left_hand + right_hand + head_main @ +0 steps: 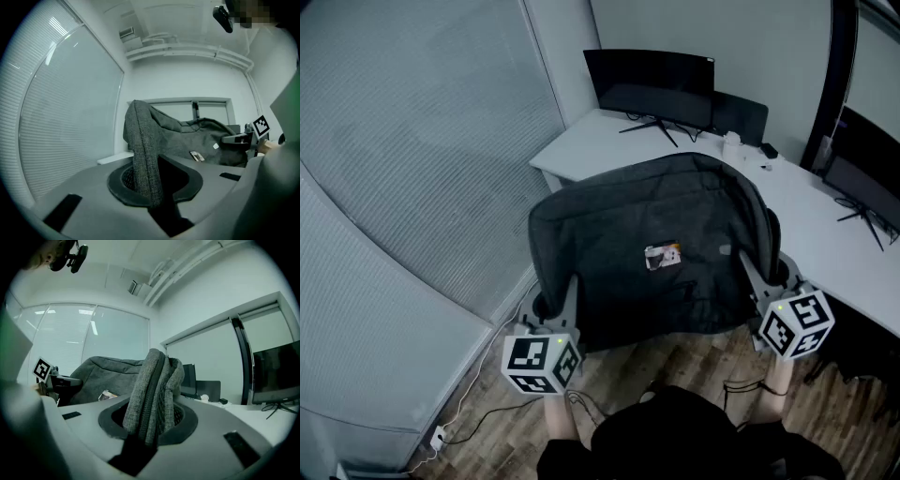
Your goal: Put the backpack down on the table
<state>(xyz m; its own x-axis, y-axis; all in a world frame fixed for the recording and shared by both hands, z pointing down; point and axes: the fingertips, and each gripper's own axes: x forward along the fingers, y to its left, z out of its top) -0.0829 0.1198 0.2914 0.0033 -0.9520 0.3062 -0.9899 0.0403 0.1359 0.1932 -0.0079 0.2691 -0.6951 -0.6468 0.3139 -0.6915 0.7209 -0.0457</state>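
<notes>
A dark grey fabric backpack (656, 253) with a small tag on its face hangs in the air between my two grippers, in front of the white desk (811, 202). My left gripper (555, 302) is shut on the backpack's left edge, where a fold of grey cloth (145, 159) runs down between the jaws. On the other side my right gripper (759, 281) is shut on the right edge, with a thick bunch of fabric (154, 394) pinched between its jaws. The bag's lower part hangs over the floor, near the desk corner.
Two dark monitors (652, 84) (867, 173) stand on the L-shaped white desk, with small items (741, 145) near the back. A wall of window blinds (422, 159) fills the left. Wood floor (675, 361) with cables lies below, and the person's dark clothing (694, 441) is at the bottom.
</notes>
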